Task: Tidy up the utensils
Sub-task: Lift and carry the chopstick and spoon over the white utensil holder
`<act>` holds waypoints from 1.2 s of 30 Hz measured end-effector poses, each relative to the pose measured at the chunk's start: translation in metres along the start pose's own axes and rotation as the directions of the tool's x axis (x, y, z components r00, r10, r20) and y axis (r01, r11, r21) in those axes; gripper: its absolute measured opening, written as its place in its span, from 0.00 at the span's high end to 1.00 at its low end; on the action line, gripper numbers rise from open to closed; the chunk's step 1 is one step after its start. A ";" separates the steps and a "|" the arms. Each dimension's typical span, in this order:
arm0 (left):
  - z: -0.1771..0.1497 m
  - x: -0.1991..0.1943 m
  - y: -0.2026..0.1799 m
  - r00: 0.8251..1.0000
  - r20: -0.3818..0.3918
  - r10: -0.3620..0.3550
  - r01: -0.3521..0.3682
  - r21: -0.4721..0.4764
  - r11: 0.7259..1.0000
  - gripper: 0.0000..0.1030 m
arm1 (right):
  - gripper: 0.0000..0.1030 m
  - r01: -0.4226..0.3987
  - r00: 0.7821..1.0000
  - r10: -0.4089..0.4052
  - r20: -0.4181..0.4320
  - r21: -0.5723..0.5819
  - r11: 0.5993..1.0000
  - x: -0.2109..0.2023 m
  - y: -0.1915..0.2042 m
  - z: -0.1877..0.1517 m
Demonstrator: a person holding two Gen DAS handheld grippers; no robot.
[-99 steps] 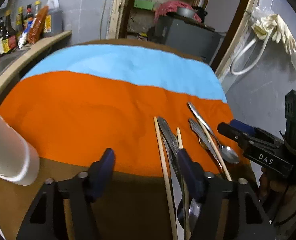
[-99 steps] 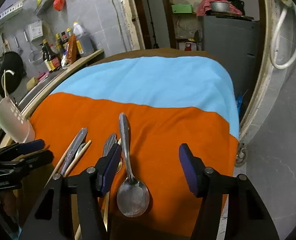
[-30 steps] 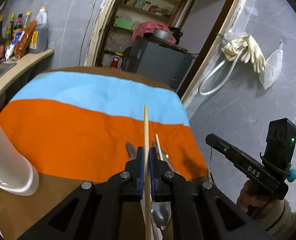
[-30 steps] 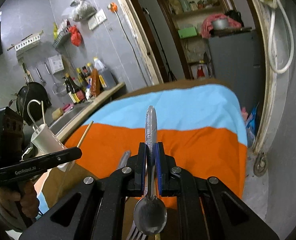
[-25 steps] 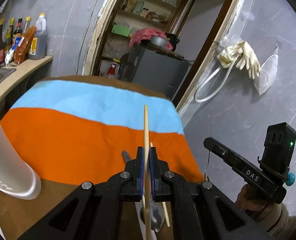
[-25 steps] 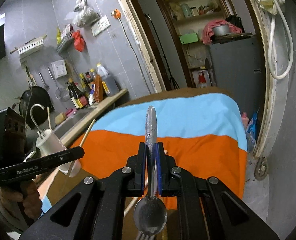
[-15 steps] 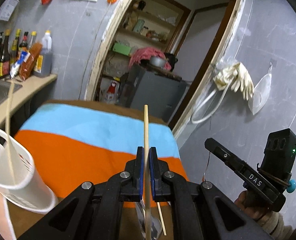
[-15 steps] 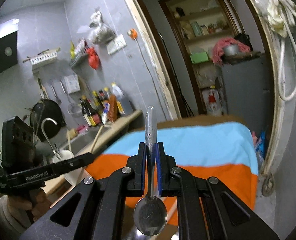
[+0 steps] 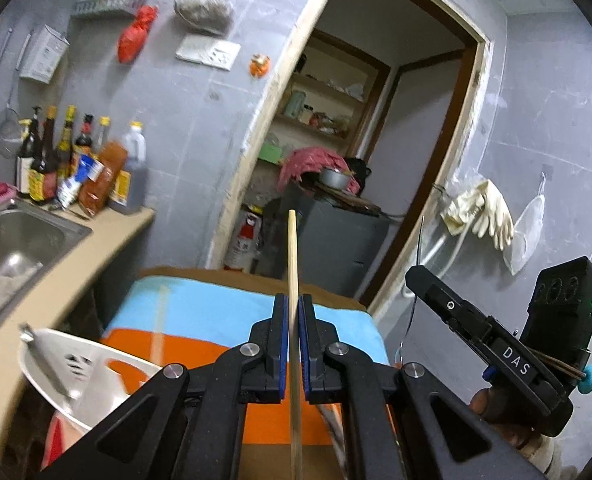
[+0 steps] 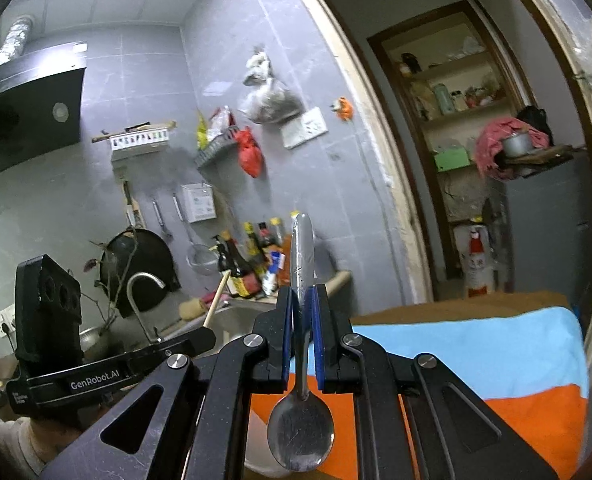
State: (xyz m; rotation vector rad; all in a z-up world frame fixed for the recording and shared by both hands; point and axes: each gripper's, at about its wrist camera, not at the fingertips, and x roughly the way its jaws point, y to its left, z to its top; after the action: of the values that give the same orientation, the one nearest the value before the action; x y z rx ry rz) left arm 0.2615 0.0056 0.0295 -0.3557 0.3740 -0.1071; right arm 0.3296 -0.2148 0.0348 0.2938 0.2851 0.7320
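Both grippers have risen off the orange-and-blue cloth (image 9: pixel 200 320). At frame centre, left gripper (image 9: pixel 290 344) pinches a wooden chopstick (image 9: pixel 292 264); right gripper (image 10: pixel 300 340) pinches a steel spoon (image 10: pixel 300 444). Both utensils' long axes run along the fingers. White perforated plastic holder (image 9: pixel 76 364) sits lower left, nearer the left.

Chopstick's (image 9: pixel 294 360) lower end beyond frame edge; white holder (image 9: pixel 92 376) motion-blurred

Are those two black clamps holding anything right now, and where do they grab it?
Yes. The left gripper pinches a wooden chopstick partway along its length. The right gripper pinches a metal spoon by its handle, bowl toward the camera.
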 end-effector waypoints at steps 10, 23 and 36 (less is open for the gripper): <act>0.032 -0.033 0.081 0.993 0.117 0.035 -0.029 -0.051 0.998 0.95 | 0.92 -0.048 0.997 0.047 0.058 0.019 0.999 0.044 0.065 -0.005; 0.025 -0.013 0.193 0.971 0.238 0.013 0.043 -0.226 0.973 0.95 | 0.92 0.020 0.989 -0.033 0.144 0.097 0.995 0.090 0.091 -0.066; 0.000 0.015 0.191 0.959 0.280 0.033 0.013 -0.159 0.987 0.95 | 0.92 0.089 0.990 -0.091 0.112 0.018 0.996 0.098 0.089 -0.103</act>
State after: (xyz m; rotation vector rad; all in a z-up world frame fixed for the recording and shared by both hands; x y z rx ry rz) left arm 0.2825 0.1813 -0.0437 -0.5202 0.1010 -0.0152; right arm 0.3088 -0.0676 -0.0428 0.3314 0.1943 0.6224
